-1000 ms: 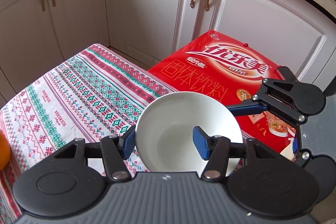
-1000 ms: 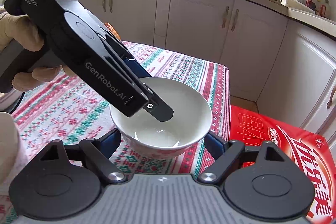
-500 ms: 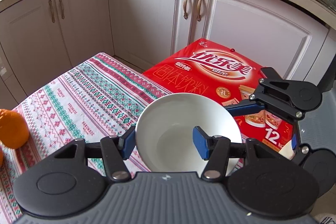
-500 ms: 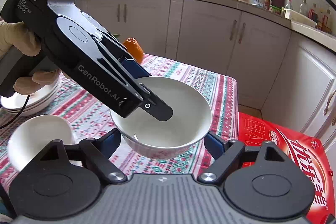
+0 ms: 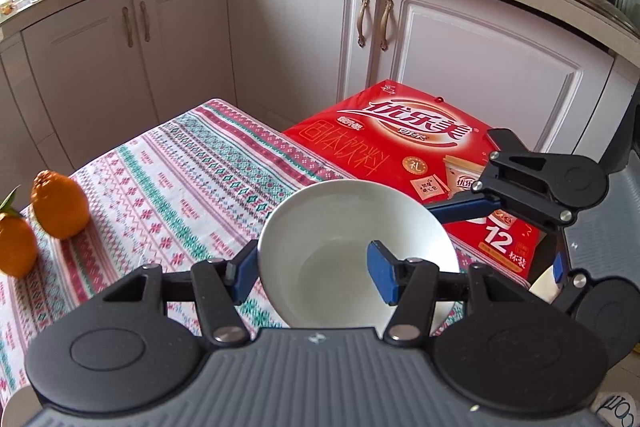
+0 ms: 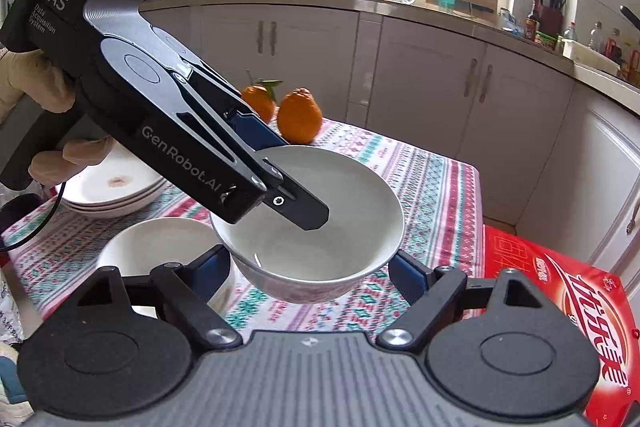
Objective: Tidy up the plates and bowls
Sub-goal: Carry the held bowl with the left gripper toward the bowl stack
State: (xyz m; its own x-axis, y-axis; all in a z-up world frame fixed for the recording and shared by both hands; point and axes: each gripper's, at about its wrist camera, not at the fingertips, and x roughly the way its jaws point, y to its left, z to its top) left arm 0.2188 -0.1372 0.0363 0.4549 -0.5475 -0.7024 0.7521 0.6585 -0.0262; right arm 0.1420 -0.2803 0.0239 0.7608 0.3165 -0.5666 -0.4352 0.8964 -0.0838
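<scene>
A white bowl (image 5: 352, 223) (image 6: 320, 227) hangs in the air above the patterned tablecloth. My left gripper (image 5: 312, 269) is shut on its rim, one finger inside and one outside; it also shows in the right wrist view (image 6: 280, 183). My right gripper (image 6: 308, 267) is open, its fingers standing on either side of the bowl's base, apart from it; it shows in the left wrist view (image 5: 516, 195). A second white bowl (image 6: 160, 247) stands on the table at the left. A stack of white plates (image 6: 112, 187) lies behind it.
Two oranges (image 6: 298, 115) (image 5: 60, 207) sit at the far side of the tablecloth (image 5: 180, 187). A red carton (image 5: 416, 163) (image 6: 560, 299) lies beside the table's right edge. White kitchen cabinets (image 5: 300, 39) stand close behind.
The bowl has been lifted higher off the table by my left gripper. Both views have risen, and the oranges, the plates and the second bowl have come into view.
</scene>
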